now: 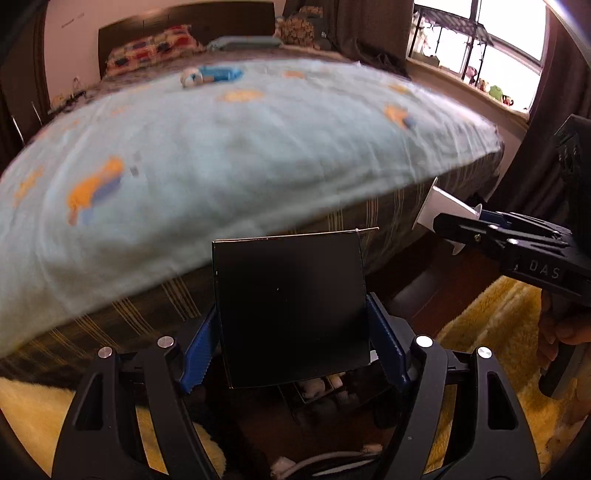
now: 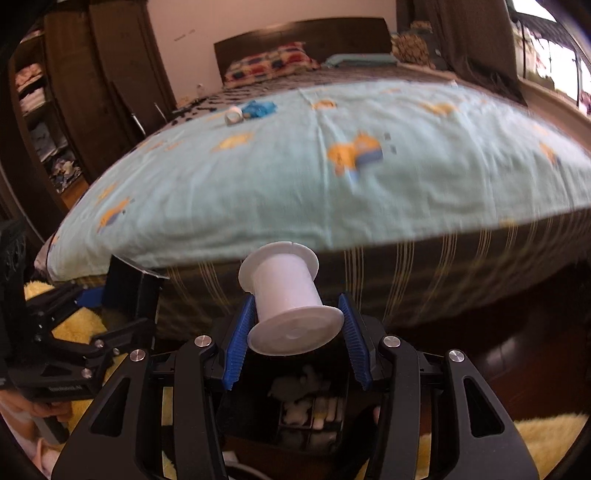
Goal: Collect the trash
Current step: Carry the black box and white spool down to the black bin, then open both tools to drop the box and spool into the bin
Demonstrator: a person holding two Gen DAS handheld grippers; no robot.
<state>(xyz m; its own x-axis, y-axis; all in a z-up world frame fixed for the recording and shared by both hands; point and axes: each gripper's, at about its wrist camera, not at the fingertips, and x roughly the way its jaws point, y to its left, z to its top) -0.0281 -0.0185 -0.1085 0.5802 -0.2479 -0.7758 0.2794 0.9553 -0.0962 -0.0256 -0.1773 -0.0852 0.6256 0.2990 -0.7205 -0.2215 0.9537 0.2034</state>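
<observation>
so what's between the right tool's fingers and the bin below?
A white empty spool, clamped between the right tool's blue pads. Below it only open air down to the black bin with white scraps. Right wrist view.

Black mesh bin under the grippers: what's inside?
The black mesh bin holds crumpled white scraps, seemingly paper. The right gripper and its white plastic spool hide the rest.

A pale blue blanket [image 2: 295,177] with orange figures spreads over the bed [image 2: 443,258], a patterned pillow [image 2: 269,66] up by the dark headboard [image 2: 303,33], fluffy yellow rug [image 1: 491,325] on the floor, bright window [image 1: 509,40] at right
</observation>
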